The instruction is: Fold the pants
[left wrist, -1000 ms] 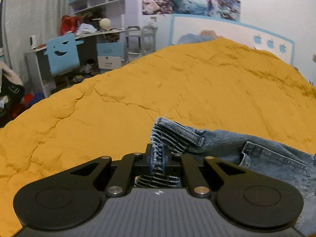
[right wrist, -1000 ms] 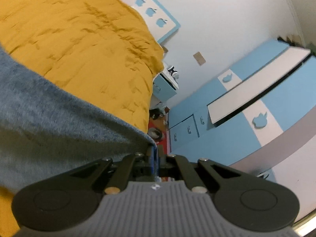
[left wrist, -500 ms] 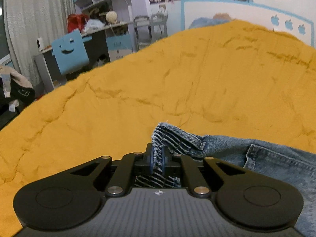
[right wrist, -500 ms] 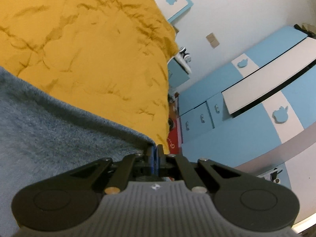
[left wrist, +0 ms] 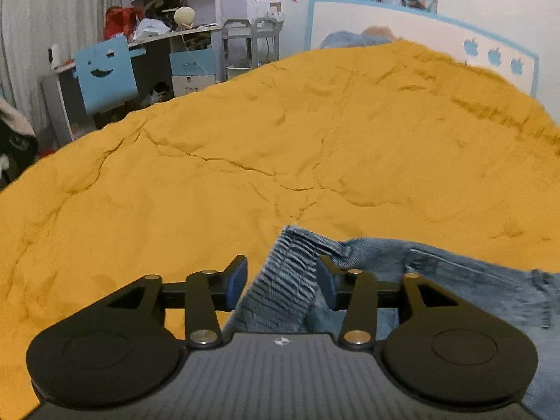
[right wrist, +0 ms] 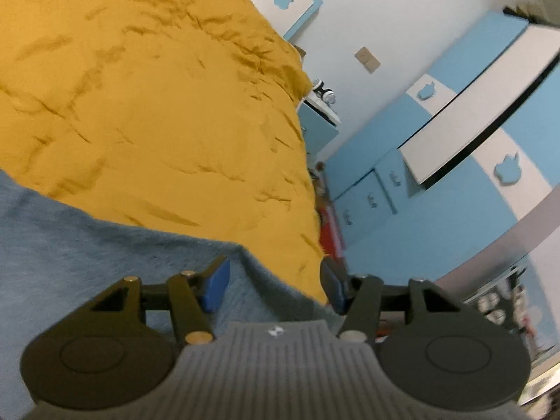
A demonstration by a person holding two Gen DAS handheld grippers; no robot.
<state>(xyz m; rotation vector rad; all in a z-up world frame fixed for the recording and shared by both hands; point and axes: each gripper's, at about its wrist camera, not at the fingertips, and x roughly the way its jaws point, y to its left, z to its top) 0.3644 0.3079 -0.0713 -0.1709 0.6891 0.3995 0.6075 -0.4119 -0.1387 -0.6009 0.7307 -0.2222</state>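
Blue denim pants (left wrist: 437,273) lie on a mustard-yellow bedspread (left wrist: 280,147). In the left wrist view their ribbed waistband corner (left wrist: 283,287) stands between the parted fingers of my left gripper (left wrist: 280,280), which is open. In the right wrist view a plain denim corner of the pants (right wrist: 105,245) lies between the parted fingers of my right gripper (right wrist: 276,287), which is open, near the bed's right edge. The rest of the pants is hidden below both grippers.
A cluttered desk with a blue smiley chair (left wrist: 105,73) and shelves stands beyond the bed's far left. A headboard with apple cut-outs (left wrist: 490,56) is at the back. Blue and white cabinets (right wrist: 437,161) and a nightstand (right wrist: 318,119) stand right of the bed.
Both grippers were shut on the pants and have now opened, letting go of the waistband corner and the denim corner. The cloth has dropped onto the bedspread.
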